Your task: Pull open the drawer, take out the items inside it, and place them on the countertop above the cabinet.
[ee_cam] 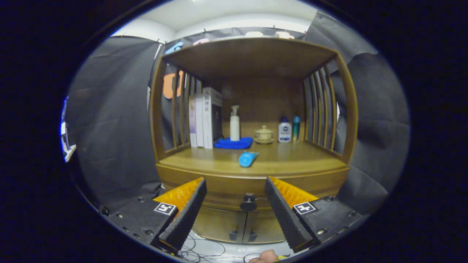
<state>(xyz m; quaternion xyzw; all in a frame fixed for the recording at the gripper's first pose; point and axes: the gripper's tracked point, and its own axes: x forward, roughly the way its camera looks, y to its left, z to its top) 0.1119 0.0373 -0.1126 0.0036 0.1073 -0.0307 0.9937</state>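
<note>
Between your gripper's point(236, 202) two fingers, which are spread wide and hold nothing, you see the dark round knob point(248, 202) of the drawer point(234, 188). The knob is a little beyond the fingertips and not touched. The drawer front looks flush with the wooden cabinet point(252, 171), so I judge it is closed now. What is inside the drawer is hidden.

On the countertop point(292, 160) a blue tube point(248, 159) lies on its side near the front edge. It may be an item from the drawer, but I cannot tell this for sure. If so, one part is done; otherwise the pull, the picking and the placing are all left for you.

Further back on the same wooden surface stand some books point(205, 118), a white pump bottle point(234, 124) on a blue cloth point(234, 143), a small lidded jar point(264, 134) and two small bottles point(288, 129). The front part of the surface has free space for placing. Under the drawer are two cabinet doors point(234, 223), and cables point(204, 252) lie on the floor. Black cloth hangs around the booth.
</note>
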